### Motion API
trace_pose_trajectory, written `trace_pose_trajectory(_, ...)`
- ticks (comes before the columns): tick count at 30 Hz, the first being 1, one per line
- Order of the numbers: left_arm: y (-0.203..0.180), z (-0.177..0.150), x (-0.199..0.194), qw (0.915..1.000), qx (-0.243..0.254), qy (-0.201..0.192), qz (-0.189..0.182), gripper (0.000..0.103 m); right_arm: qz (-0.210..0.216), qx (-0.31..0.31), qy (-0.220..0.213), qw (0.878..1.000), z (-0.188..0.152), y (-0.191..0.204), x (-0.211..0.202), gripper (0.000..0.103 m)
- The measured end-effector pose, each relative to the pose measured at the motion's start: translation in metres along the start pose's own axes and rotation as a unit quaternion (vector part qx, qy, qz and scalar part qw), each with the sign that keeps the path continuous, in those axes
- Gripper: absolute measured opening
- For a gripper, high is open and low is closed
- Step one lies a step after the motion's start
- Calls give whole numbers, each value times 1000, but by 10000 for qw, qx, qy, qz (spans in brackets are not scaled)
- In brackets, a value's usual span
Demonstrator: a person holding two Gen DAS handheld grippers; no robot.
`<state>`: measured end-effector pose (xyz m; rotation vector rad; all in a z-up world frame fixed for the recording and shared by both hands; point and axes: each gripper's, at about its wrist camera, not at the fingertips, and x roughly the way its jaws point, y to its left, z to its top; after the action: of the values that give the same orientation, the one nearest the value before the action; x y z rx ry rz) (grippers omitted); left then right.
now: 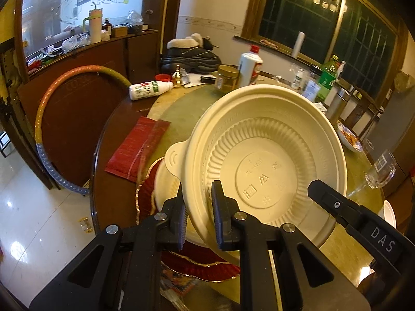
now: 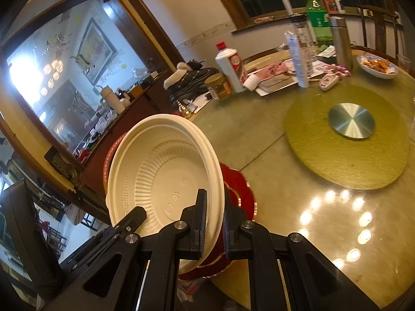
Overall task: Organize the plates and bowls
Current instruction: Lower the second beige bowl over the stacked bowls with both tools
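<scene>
Your left claw (image 1: 198, 207) and right claw (image 2: 215, 223) each clench opposite rims of the cream bowl (image 1: 272, 160), tilted above the red plate (image 2: 241, 189) on the table (image 2: 259, 142), likely sharing its load.

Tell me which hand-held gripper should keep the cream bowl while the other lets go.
Probably left. The left hand-held gripper clamps the cream bowl wall deeply; the right hand-held gripper pinches only its thin rim.

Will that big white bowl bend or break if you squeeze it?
The white bowl looks like thin moulded plastic with ribbed walls, so it probably flexes rather than shatters. It seems light, since both tools pinch only its rim. It might slip if tilted further.
</scene>
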<state>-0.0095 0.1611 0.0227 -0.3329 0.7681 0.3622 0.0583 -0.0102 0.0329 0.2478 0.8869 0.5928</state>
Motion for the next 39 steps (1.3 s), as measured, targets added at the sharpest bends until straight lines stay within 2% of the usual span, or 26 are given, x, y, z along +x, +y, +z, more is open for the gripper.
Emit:
trace_pose_trajectory(20,17,6,22,9995,-87,191,218,15,32,-85,389,9992,5,11,45,10)
trace_pose_trajectory(39,20,4,37,9989,-79,338,299,15,-35,-71,617,9981,3,8,66,11)
